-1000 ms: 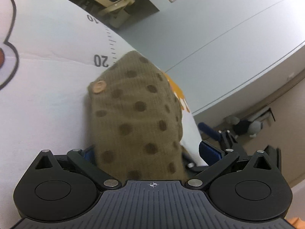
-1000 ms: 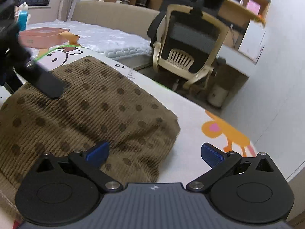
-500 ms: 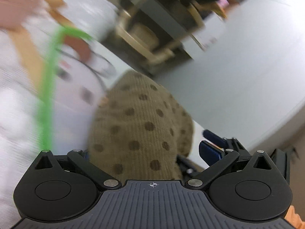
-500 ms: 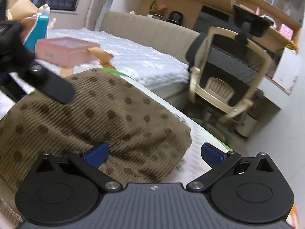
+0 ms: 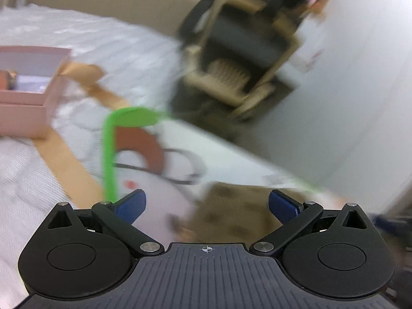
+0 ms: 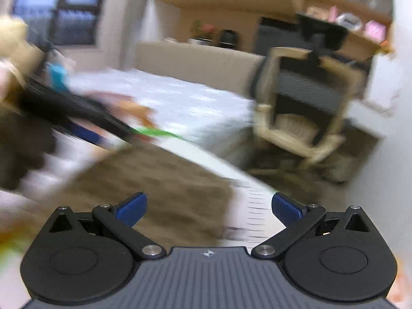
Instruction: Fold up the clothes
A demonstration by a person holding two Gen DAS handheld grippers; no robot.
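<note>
The garment (image 6: 154,180) lies flat on the mat (image 5: 159,195), which spreads over the bed (image 5: 85,41). In the right wrist view the garment sits ahead of the right tongs (image 6: 208,206) and to their left; the left tongs (image 5: 207,204) show up at far left, seemingly above it, though blur hides contact. A box (image 5: 31,87) rests on the bed behind the mat, left. A chair (image 6: 306,108) stands beyond the bed, right.

We can see a white quilted bed (image 5: 85,36) as the landmark. On it sits a pink open cardboard box (image 5: 28,95); past its far corner there's a beige mesh-backed office chair (image 5: 239,59), blurry, with wooden wall shelves (image 6: 342,18) above it.
</note>
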